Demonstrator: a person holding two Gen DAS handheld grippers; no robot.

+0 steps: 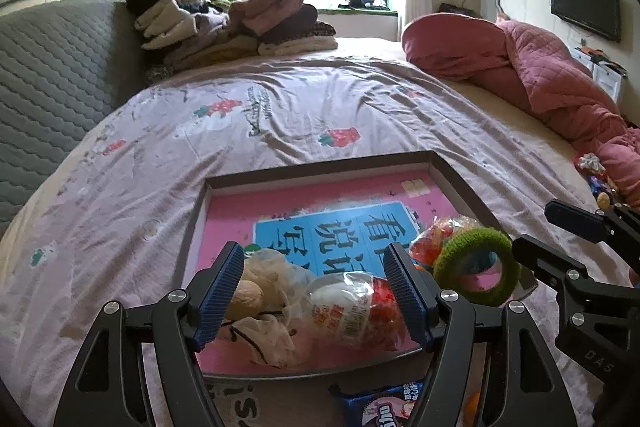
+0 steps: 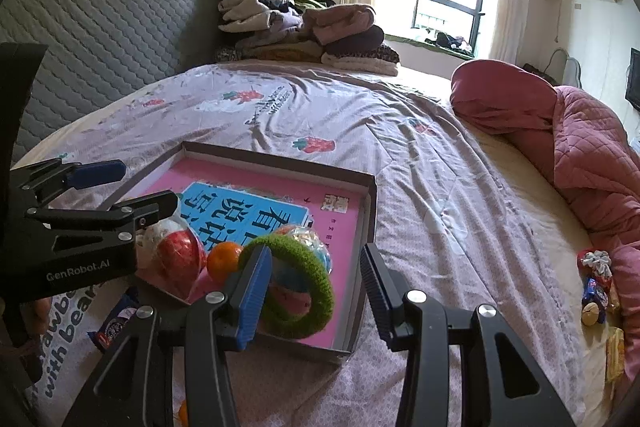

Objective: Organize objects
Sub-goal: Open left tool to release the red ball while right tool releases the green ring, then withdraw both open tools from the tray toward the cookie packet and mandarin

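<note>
A shallow brown box (image 1: 320, 163) (image 2: 370, 203) with a pink book in its bottom lies on the bed. In it are a red-and-white snack packet (image 1: 352, 311) (image 2: 180, 255), a mesh bag of nuts (image 1: 264, 291), a bag of sweets (image 1: 436, 235), an orange (image 2: 224, 261) and a green knitted ring (image 1: 476, 263) (image 2: 296, 279). My left gripper (image 1: 316, 287) is open over the box, its fingers on either side of the packet and mesh bag. My right gripper (image 2: 316, 291) is open at the box's near corner, its left finger beside the green ring.
A blue snack packet (image 1: 384, 407) (image 2: 116, 319) lies on the sheet before the box. More small items (image 2: 596, 287) lie by a pink quilt (image 2: 580, 155) at right. Folded clothes (image 1: 232, 23) are stacked at the grey headboard (image 1: 52, 75).
</note>
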